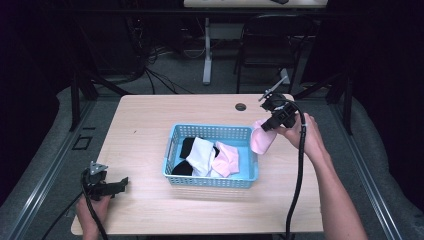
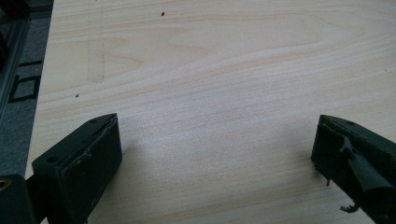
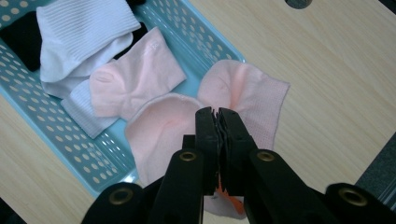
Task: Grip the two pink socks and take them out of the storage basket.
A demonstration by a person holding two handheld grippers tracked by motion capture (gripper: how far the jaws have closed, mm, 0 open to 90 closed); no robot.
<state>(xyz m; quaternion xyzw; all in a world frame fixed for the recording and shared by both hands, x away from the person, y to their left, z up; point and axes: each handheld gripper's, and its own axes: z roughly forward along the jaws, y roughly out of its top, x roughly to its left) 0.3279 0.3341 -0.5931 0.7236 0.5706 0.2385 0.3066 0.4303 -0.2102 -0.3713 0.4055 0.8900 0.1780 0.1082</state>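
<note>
While its two black jaws are pinched tight together, the right gripper (image 3: pixel 218 114) holds a pink sock (image 3: pixel 243 93) clamped by its cloth between them; in the high view the right gripper (image 1: pixel 270 124) is lifted above the desk near the right end of the far edge, and the pink sock (image 1: pixel 262 140) hangs down from it, just beside the basket's right wall and over bare wood. From the right gripper view the held sock drapes partly over the rim of the blue basket (image 3: pixel 205 42) and partly over the desk (image 3: pixel 327 70). Inside the blue basket (image 1: pixel 210 131), which stands near the middle of the desk, lie a second pink sock (image 1: pixel 227 160) at the right, a white sock (image 1: pixel 202 154) in the middle and a black sock (image 1: pixel 186 147) at the left, overlapping one another. A round cable hole (image 1: pixel 240 107) sits near the far edge, between the basket and the raised gripper. The left gripper (image 1: pixel 112 186) rests low at the near left corner of the desk (image 1: pixel 145 120), well apart from the basket; its jaws stand wide apart with only bare wood between them.
</note>
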